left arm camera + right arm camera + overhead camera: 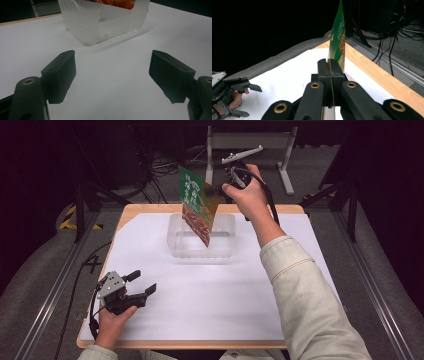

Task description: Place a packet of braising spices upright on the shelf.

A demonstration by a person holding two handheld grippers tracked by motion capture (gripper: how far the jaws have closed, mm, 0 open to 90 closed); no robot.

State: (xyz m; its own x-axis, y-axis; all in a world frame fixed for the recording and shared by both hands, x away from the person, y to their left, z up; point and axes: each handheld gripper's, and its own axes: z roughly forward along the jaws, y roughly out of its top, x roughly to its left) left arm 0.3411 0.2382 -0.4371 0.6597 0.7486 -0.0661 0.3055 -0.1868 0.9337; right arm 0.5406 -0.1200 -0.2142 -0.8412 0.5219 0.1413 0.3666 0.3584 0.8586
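Packet held over the clear tub

The right gripper point(218, 190) pinches a green-and-red packet point(198, 205) above the clear tub point(201, 249); the left gripper point(142, 282), jaws apart, rests near the tub's front-left.

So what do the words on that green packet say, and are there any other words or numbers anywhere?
Green packet, held in the right gripper above the clear tub: white lettering on the green part, too blurred to read.
Same packet edge-on in the right gripper view: white marks, unreadable.
Nothing else carries readable words or numbers.
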